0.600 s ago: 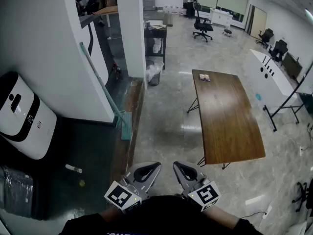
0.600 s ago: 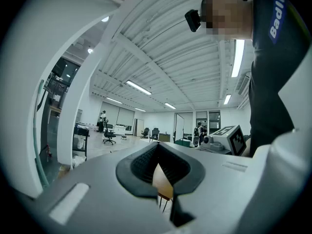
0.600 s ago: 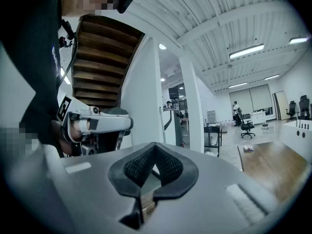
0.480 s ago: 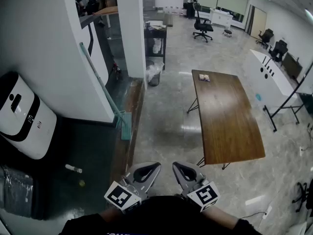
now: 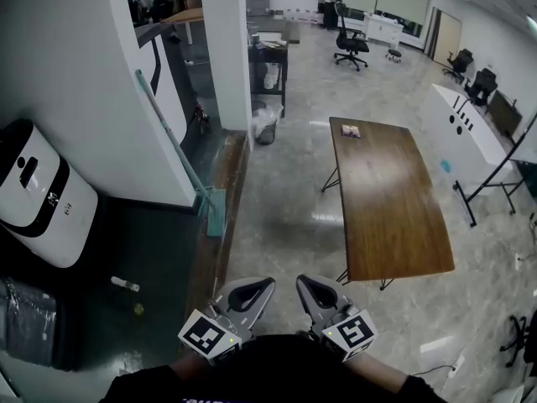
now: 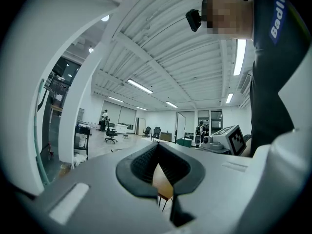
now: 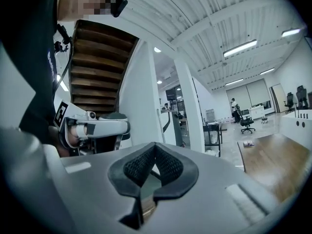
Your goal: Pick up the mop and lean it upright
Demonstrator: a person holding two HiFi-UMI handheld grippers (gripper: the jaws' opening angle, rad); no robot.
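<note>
Head view: the mop (image 5: 174, 141) leans with its handle slanted up against the white wall (image 5: 80, 82). Its head (image 5: 215, 212) is on the floor (image 5: 277, 217) at the wall's foot, where the dark strip meets the pale floor. The left gripper (image 5: 250, 294) and right gripper (image 5: 317, 294) are held close to the body, well apart from the mop and holding nothing. The leaning looks done, so the job now is to judge whether it will hold. The handle should rest on the wall, and the head should lie flat so it cannot slide out along the floor.

Left gripper view: the left gripper (image 6: 157, 147) has its fingers pressed together at the tips, with nothing between them. Any correction would need them spread before reaching in.

Right gripper view: the right gripper (image 7: 155, 147) also has its fingers pressed together and empty. I cannot make out the mop here. If the lean looks too shallow, a grip at mid-handle and a small nudge of the head toward the wall would probably be safest.
</note>
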